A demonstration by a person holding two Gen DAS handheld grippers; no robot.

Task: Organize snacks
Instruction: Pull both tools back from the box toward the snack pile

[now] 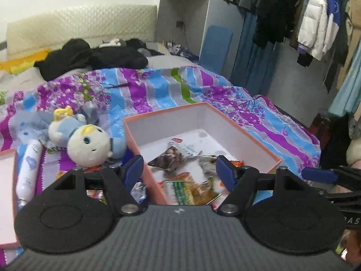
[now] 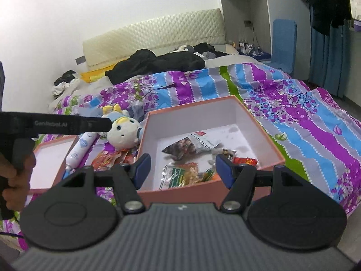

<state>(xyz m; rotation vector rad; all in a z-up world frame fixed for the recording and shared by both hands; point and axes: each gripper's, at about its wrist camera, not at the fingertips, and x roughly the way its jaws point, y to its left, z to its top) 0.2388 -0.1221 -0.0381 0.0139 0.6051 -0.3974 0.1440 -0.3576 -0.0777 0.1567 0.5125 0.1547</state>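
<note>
1. Progress — the pink box (image 2: 248,135) on the bed's striped quilt (image 2: 315,124) already holds several packets: a dark, clear-fronted snack bag (image 2: 185,145), a green-and-orange packet (image 2: 185,175) toward the near wall, and a red wrapper (image 2: 246,160) at about 4 o'clock of the box floor. I judge the sorting partly done.

2. What is left — a heap of red-orange snack packets (image 2: 112,158) lies outside the box, just off its 9 o'clock wall, beside a white tube (image 2: 82,148) and a plush doll (image 2: 124,133). These packets still need to go in.

3. Tongs — both the left tongs (image 1: 179,169) and the right tongs (image 2: 181,168) stand wide open and hold nothing; each hovers over the near part of the box.

4. Views — the right wrist view shows the loose packets plainly, the box lid (image 2: 52,158) at 9 o'clock, and the person's left hand (image 2: 15,176) on its handle. The left wrist view hides most of that heap behind its own finger, but shows hanging clothes (image 1: 315,22) at 1 o'clock — and the tip of the right tongs at 3 o'clock.
</note>
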